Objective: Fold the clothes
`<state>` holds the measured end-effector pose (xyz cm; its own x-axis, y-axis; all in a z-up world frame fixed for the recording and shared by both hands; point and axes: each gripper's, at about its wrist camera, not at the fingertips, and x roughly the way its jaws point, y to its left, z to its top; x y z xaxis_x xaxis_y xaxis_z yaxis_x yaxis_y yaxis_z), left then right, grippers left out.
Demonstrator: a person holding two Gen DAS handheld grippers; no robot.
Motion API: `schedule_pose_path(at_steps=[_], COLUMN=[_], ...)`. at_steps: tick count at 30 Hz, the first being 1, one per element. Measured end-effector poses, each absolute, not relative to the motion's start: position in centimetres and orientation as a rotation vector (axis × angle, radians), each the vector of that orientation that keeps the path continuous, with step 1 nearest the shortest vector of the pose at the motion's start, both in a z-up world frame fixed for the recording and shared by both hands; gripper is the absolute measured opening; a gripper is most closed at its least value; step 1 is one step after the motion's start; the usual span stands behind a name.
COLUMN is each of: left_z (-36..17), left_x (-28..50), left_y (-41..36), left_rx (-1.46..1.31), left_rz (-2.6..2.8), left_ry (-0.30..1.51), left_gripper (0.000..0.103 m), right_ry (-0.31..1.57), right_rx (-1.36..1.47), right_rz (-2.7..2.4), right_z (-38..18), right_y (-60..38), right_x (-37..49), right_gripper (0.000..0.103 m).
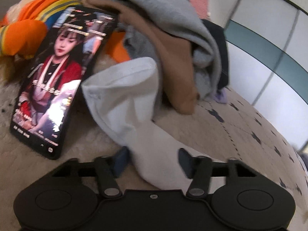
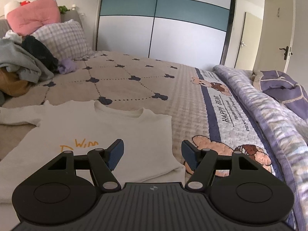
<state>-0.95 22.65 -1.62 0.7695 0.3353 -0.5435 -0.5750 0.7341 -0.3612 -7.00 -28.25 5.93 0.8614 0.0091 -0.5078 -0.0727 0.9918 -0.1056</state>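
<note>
A white sweater (image 2: 96, 127) with orange lettering lies flat on the bed, collar away from me, its right side folded in to a straight edge. My right gripper (image 2: 152, 154) hovers open over that right edge, one finger above the fabric and one above the bedspread. In the left wrist view the sweater's white sleeve (image 1: 123, 96) runs up from between the fingers of my left gripper (image 1: 153, 162). Those jaws stand wide apart around the cloth, not pinching it.
A heap of grey, brown and dark clothes (image 1: 173, 28) (image 2: 21, 63) sits at the head of the bed. A lit phone (image 1: 55, 80) leans by an orange plush toy (image 1: 28, 25). Pillows (image 2: 63, 38), a purple blanket (image 2: 269, 115) and a wardrobe (image 2: 163, 23) ring the beige bedspread (image 2: 125, 80).
</note>
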Motion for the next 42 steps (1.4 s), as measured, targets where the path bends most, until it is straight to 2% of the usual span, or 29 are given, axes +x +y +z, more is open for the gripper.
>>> schedule_pose_path(at_steps=[1,4,15,26,33,42], left_z=[-1.7,-1.4,3.3,6.2,6.7,5.3], left_x=[-0.8,-0.9,-2.6,-3.5,-4.2,-4.4], left_y=[22.7,22.4,18.1,13.2,9.8,5.3], left_rx=[-0.549,-0.536,-0.402,-0.277,-0.217,-0.14], left_rz=[0.537,0.583,0.424,0.111,-0.096,-0.343], left_ry=[0.47,0.457,0.249,0.166,0.171,0.262], left_gripper=[0.023,0.008,0.006,0.006,0.006,0.006], right_ry=[0.528,0.525,0.557,0.57,0.582,0.603], right_rx=[-0.119,-0.114,-0.075,-0.054,-0.034,-0.014], right_rz=[0.044,0.048,0.065,0.092,0.108,0.124], right_z=[6.1,6.2,5.8,5.5,5.4,5.3], right_y=[-28.3,-28.4,-28.9,-28.7,-28.7,-29.0], right_x=[-7.2,-7.5,-7.2,-7.4,-7.6,-7.4], right_gripper=[0.072,0.072,0.072,0.072,0.072,0.072])
